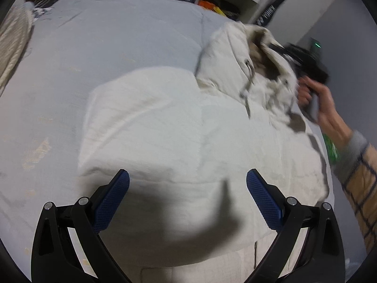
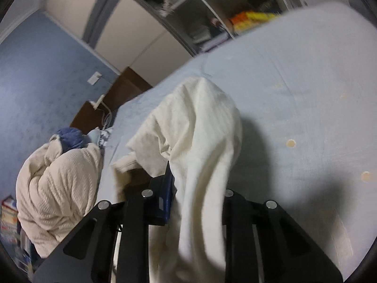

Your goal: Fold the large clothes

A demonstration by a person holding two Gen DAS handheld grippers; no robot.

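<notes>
Nearest us, the left gripper [image 1: 187, 188] hovers with jaws wide apart over the cream hooded jacket [image 1: 179, 122] spread on the bed [image 1: 99, 47]. Farther right, our right gripper [image 2: 173, 176] has its jaws clamped on the jacket's fabric, lifting it off the bed.

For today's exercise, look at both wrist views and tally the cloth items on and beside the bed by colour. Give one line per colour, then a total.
Cream-white hooded garment spread on the bed, pinched in the right claw: 1
Cream ribbed knit bundle at the bed's edge: 1
Blue cloth tucked on top of that bundle: 1
Pale grey-blue bed sheet: 1
Total: 4
</notes>
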